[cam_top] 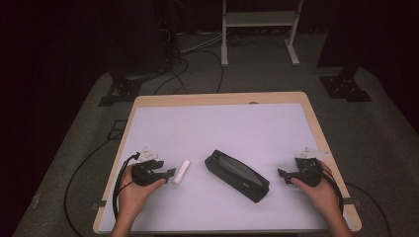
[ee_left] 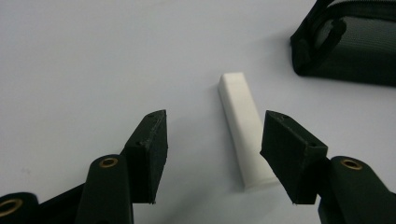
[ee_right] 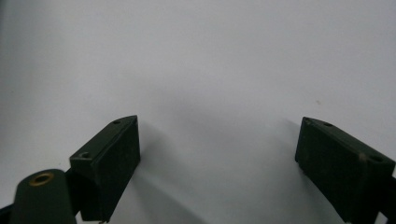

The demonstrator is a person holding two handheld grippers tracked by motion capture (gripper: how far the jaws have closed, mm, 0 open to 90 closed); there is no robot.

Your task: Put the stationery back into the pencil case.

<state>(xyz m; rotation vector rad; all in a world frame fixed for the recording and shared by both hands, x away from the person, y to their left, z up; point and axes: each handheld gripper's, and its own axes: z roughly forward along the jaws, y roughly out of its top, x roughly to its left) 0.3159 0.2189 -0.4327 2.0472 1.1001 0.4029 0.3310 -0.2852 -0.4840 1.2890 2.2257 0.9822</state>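
High view | white block [cam_top: 183, 172] near table [cam_top: 217, 101] front edge, apart from case [cam_top: 237, 176]

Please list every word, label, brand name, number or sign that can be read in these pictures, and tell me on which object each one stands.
There is no readable text in these pictures.
White block: plain, no marking.
Black pouch: no label or brand can be made out in the high view or the left gripper view.
Table mat: blank.

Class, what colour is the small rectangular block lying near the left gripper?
White. The block shows best in the left gripper view, lying on the pale table.
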